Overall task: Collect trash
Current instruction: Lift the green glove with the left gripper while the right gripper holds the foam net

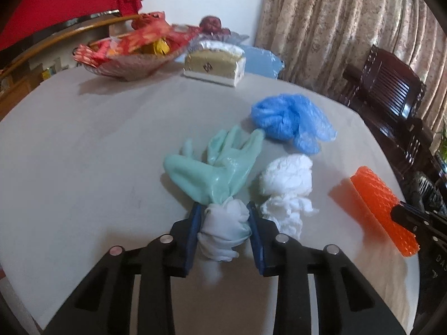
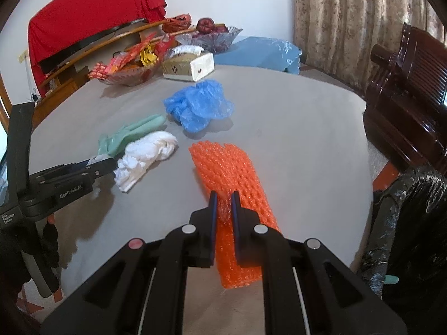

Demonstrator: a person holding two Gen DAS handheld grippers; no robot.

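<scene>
My left gripper [image 1: 223, 209] is shut on the white cuff of a mint green rubber glove [image 1: 215, 173] that lies on the grey table [image 1: 83, 153]; the glove also shows in the right wrist view [image 2: 128, 136]. A crumpled white tissue [image 1: 287, 189] lies just right of it, and a crumpled blue plastic bag [image 1: 290, 120] lies beyond. My right gripper [image 2: 223, 195] is shut on an orange foam net [image 2: 229, 173], pinching a fold near its middle. The net shows at the right in the left wrist view [image 1: 374, 201].
At the table's far side stand a glass bowl of snacks [image 1: 128, 55], a tissue box [image 1: 215, 64], a fruit bowl [image 2: 209, 37] and a blue bag [image 2: 259, 51]. A black bin bag [image 2: 413, 223] hangs off the right edge. Dark wooden chairs [image 2: 408, 78] stand at the right.
</scene>
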